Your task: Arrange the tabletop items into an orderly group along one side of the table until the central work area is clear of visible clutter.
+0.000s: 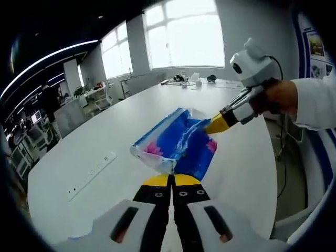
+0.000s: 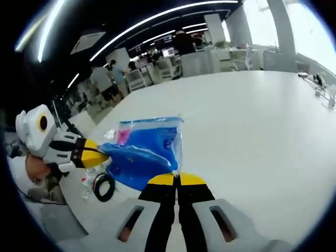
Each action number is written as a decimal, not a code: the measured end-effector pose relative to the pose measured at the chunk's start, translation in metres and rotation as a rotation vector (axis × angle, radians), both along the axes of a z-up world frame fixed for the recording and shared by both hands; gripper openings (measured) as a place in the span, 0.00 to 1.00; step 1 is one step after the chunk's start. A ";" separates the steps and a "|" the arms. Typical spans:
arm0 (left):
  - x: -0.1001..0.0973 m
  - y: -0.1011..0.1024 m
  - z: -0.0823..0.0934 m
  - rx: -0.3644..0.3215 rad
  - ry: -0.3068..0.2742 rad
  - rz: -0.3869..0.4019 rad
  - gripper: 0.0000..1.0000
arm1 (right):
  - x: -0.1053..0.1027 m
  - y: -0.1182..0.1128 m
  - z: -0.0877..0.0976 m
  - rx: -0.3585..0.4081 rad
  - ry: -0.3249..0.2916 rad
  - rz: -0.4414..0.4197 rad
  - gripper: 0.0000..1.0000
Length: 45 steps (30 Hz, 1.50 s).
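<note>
left gripper (image 1: 171,179) jaws pressed together, right gripper (image 2: 177,178) likewise, facing each other

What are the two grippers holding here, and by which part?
Both hold the blue and pink clear plastic bag. The left gripper pinches its near edge, the right gripper an opposite edge; it hangs between them above the white table.

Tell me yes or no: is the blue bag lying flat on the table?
No. The blue bag is held up off the white table, pinched between the left gripper and right gripper.
</note>
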<state>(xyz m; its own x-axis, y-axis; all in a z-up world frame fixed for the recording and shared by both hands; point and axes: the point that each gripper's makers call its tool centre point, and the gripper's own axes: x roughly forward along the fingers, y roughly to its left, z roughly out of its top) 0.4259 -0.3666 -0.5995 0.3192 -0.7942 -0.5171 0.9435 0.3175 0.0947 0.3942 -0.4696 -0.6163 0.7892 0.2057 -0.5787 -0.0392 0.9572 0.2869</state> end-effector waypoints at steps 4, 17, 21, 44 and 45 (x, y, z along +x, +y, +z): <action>0.010 -0.006 -0.011 0.008 0.017 0.012 0.00 | 0.008 -0.006 -0.009 -0.004 0.009 -0.002 0.00; 0.040 -0.023 -0.067 0.066 0.095 0.057 0.00 | 0.039 -0.024 -0.058 0.001 0.074 0.005 0.00; 0.049 -0.028 -0.079 0.075 0.108 0.069 0.00 | 0.049 -0.030 -0.071 -0.002 0.091 0.011 0.00; 0.072 -0.032 -0.138 0.135 0.183 0.106 0.00 | 0.074 -0.037 -0.122 0.001 0.152 0.023 0.00; 0.072 -0.032 -0.138 0.134 0.184 0.106 0.00 | 0.074 -0.037 -0.123 0.002 0.153 0.023 0.00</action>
